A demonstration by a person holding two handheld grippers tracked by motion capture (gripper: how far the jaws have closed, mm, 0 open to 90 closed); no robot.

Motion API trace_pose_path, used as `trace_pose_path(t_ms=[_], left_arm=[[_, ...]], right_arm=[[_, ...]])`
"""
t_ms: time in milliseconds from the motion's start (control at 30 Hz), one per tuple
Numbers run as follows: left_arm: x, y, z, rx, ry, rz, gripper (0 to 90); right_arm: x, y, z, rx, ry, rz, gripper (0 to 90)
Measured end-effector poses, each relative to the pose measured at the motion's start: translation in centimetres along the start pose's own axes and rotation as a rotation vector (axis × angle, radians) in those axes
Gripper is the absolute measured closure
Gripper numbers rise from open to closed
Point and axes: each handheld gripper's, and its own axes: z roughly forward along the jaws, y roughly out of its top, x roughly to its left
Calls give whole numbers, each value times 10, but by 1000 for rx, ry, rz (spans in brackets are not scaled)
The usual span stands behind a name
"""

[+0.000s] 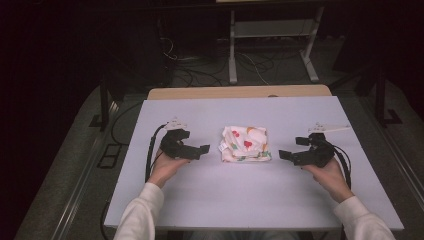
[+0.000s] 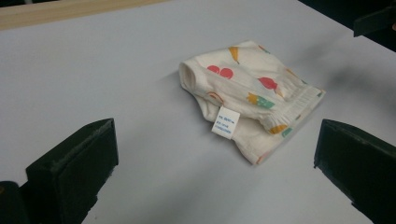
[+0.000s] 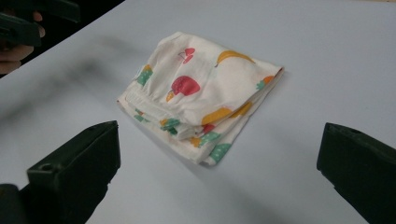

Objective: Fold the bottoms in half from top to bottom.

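Note:
A small folded garment point(image 1: 245, 143), cream with red, orange and green fruit prints, lies in the middle of the pale table point(image 1: 250, 200). In the left gripper view the garment point(image 2: 252, 93) shows a white care label point(image 2: 225, 122) hanging from its near edge. My left gripper point(image 1: 200, 149) rests on the table to the left of it, jaws wide apart and empty. My right gripper point(image 1: 289, 151) sits to the right of it, also open with nothing held. In the right gripper view the garment point(image 3: 201, 93) lies just ahead of the jaws.
A strip of wood point(image 1: 240, 92) runs along the table's far edge. Beyond it on the dark floor stand a white metal frame point(image 1: 272, 40) and loose cables point(image 1: 200, 70). Wide bare tabletop surrounds the garment on all sides.

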Motion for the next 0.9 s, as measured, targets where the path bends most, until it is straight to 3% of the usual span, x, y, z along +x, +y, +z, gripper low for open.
trace_pose_path(t_ms=[167,600,767,900], left_arm=[[-7,-9,-9,-12,0,16,0],[-14,-40,-31,-66,25,5,0],[-16,-55,-38,-84,23,-7,0],[-19,-63,-45,-105,16,6,0]], right_arm=[[3,-6,-8,-18,-1,1,0],[16,-34,-28,-36,2,-8,0],[20,-42,-32,-26,-6,-19,0],[24,-48,-36,-39,-19,-41,0]])
